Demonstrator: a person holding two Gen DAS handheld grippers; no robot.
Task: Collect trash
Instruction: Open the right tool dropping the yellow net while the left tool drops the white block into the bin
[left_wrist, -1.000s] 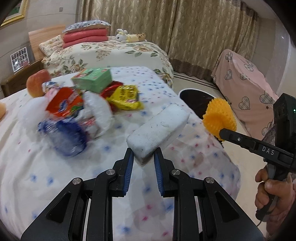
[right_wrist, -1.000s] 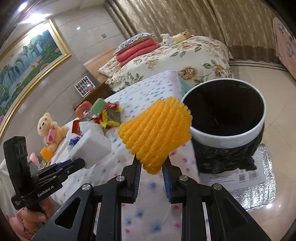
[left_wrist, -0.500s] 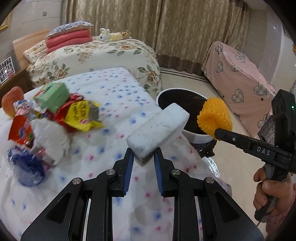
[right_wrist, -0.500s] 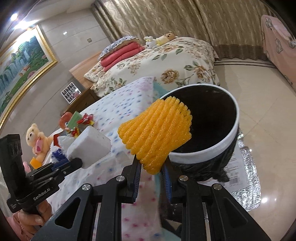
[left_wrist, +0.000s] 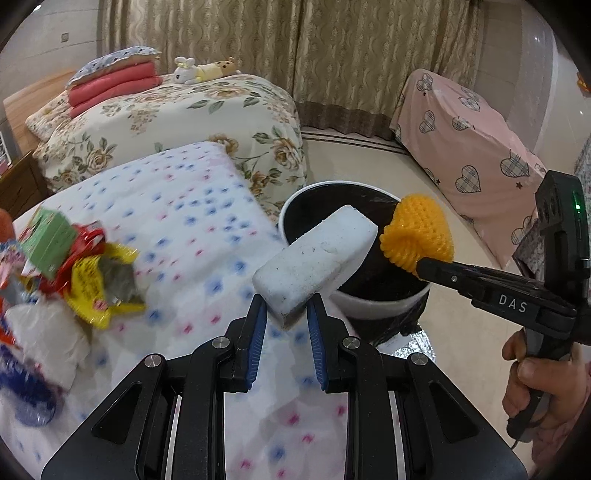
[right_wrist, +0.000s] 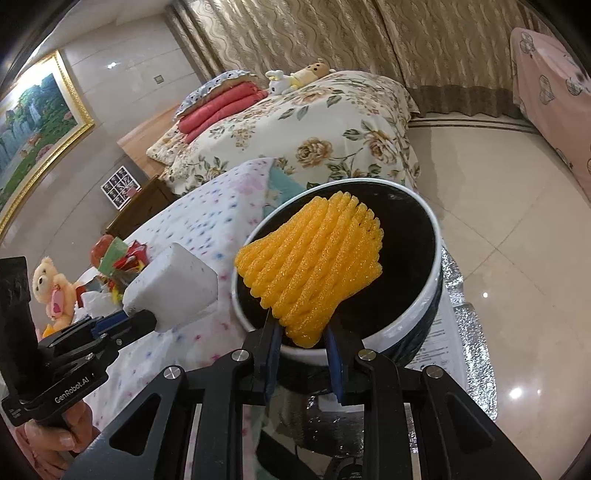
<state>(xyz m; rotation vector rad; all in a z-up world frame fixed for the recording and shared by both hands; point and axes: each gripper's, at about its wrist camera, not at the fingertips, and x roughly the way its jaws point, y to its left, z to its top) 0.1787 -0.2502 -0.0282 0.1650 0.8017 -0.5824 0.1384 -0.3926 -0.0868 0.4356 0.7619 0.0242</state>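
Note:
My left gripper (left_wrist: 286, 319) is shut on a white foam block (left_wrist: 316, 260), whose far end reaches over the near rim of the black-lined, white-rimmed trash bin (left_wrist: 373, 306). From the right wrist view the foam block (right_wrist: 171, 284) hangs left of the bin (right_wrist: 413, 314), above the bed's edge. My right gripper (right_wrist: 301, 341) is shut on a yellow foam fruit net (right_wrist: 310, 269) held over the bin's opening. In the left wrist view the net (left_wrist: 419, 236) sits at the tip of the right gripper (left_wrist: 421, 264), above the bin's right side.
A pile of wrappers, a green box (left_wrist: 46, 240) and a blue bottle lies on the dotted bed cover (left_wrist: 192, 206) at left. A floral bed (left_wrist: 192, 110) stands behind, a pink heart-print covered piece (left_wrist: 476, 136) at right. Silver foil (right_wrist: 469, 325) lies under the bin on the tiled floor.
Both grippers have swung right from the trash pile toward the bin. The yellow net now hangs over the bin's opening and the foam block reaches its rim. Neither grip has changed.

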